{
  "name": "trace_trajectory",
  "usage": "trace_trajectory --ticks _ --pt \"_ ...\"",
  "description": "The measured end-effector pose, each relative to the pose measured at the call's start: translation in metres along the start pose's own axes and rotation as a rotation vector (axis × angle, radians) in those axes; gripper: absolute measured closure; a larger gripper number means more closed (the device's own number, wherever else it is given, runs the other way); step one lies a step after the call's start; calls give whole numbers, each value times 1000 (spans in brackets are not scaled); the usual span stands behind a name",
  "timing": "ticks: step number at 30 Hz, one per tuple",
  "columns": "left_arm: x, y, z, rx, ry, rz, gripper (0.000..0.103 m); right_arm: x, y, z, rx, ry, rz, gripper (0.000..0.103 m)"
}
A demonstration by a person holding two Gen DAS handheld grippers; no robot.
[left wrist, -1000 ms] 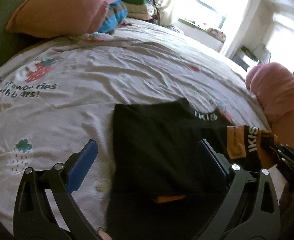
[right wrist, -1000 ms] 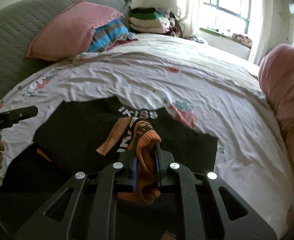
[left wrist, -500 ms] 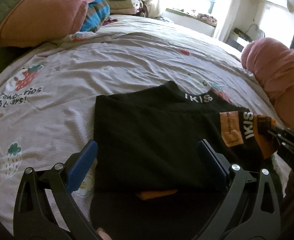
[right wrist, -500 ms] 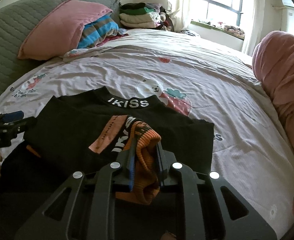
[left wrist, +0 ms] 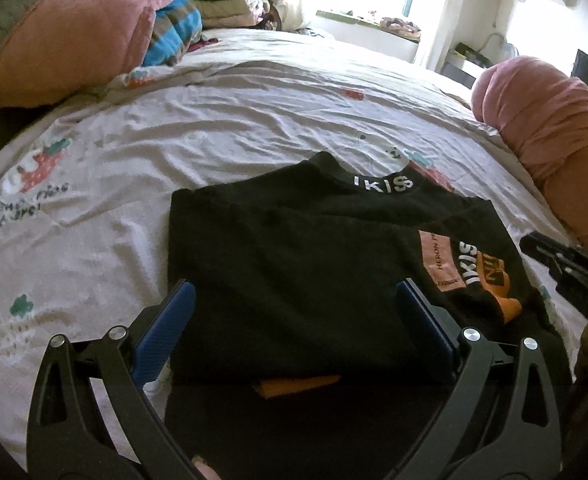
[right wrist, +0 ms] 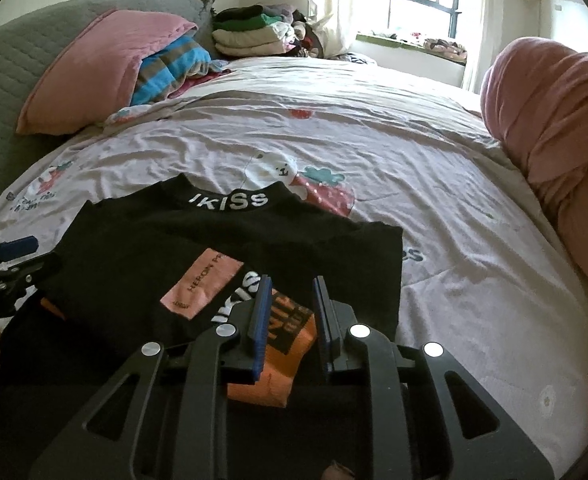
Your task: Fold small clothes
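Sleeve cuff [right wrist: 284,354] lay slack between the right gripper [right wrist: 292,308], whose jaws had just been opening to drop it onto the black top [left wrist: 294,264] near the bedsheet's [left wrist: 214,128] front edge. Left gripper [left wrist: 294,312] hovered spread wide, probably empty.

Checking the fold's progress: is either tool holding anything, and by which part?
Nothing is held. The right tool has just been opening around the orange cuff; the left tool is open over the black shirt.

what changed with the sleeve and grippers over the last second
The right gripper has just been opening, letting the orange ribbed sleeve cuff drop flat onto the black folded shirt, though it lies between the pads. The left gripper stayed wide open above the shirt.
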State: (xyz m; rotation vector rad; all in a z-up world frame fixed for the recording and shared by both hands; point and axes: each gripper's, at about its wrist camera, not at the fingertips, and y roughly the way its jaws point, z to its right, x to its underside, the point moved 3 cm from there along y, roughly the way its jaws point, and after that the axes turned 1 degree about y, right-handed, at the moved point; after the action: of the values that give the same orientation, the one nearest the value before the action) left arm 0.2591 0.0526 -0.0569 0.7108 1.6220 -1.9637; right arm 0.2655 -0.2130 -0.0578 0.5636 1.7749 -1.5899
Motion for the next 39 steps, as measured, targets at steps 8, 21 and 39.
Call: trace_trajectory --ticks 8,21,39 --pt "3 7 1 38 0 -25 35 8 3 -18 -55 -18 -29 75" --pt "26 31 -10 92 -43 -171 67 14 20 -63 -152 -89 -99 70" --pt "26 29 -9 89 -37 -170 67 31 31 -33 -116 27 -147 56"
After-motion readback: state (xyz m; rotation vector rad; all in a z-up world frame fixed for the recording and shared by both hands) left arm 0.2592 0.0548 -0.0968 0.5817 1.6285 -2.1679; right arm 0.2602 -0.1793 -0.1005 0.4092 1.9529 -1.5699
